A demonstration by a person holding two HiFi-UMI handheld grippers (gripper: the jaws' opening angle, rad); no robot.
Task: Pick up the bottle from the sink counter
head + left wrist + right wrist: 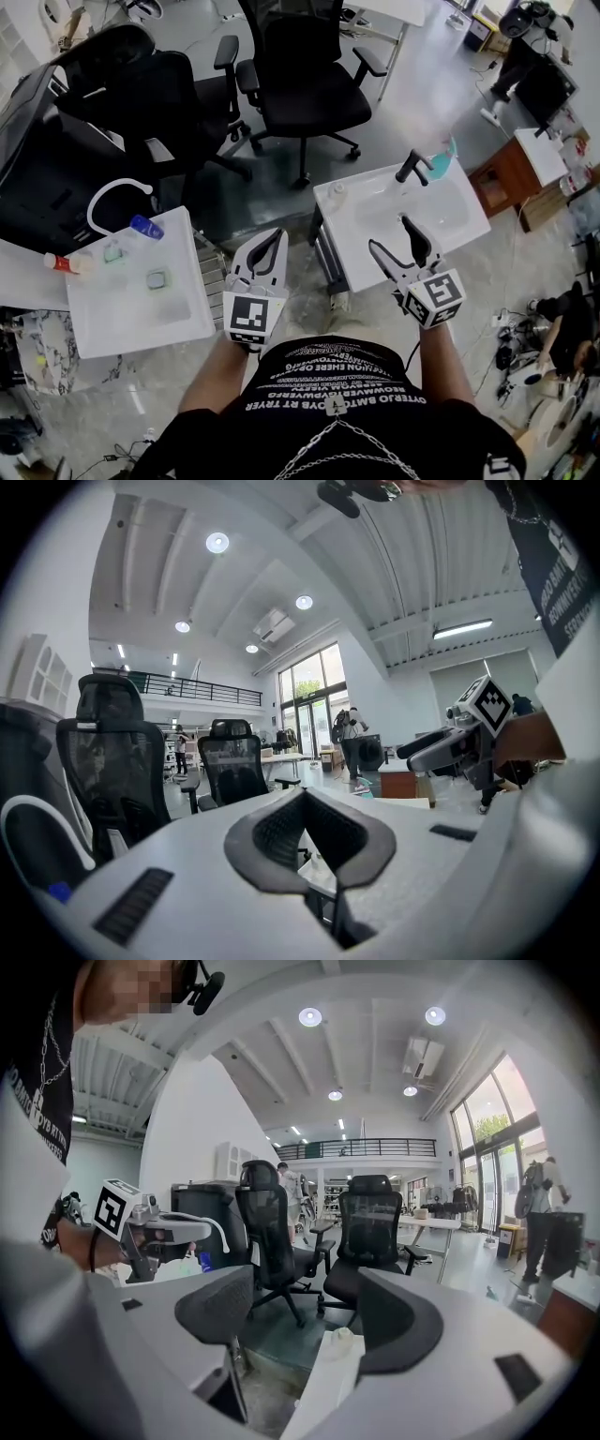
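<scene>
A small white bottle [336, 190] stands on the near left corner of the white sink counter [469, 220], which has a basin and a black faucet [412, 167]. In the right gripper view the same bottle [342, 1342] shows low between the jaws, some way ahead. My right gripper [394, 239] [309, 1312] hovers open over the counter's front edge with nothing in it. My left gripper [272, 242] [305, 799] is shut and empty, held left of the counter above the floor.
A second white table [187, 323] at the left carries a blue bottle [145, 226], a red-capped bottle [66, 263], small green items and a white curved tube [117, 192]. Black office chairs [300, 75] stand beyond. A wooden cabinet [506, 178] is at the right.
</scene>
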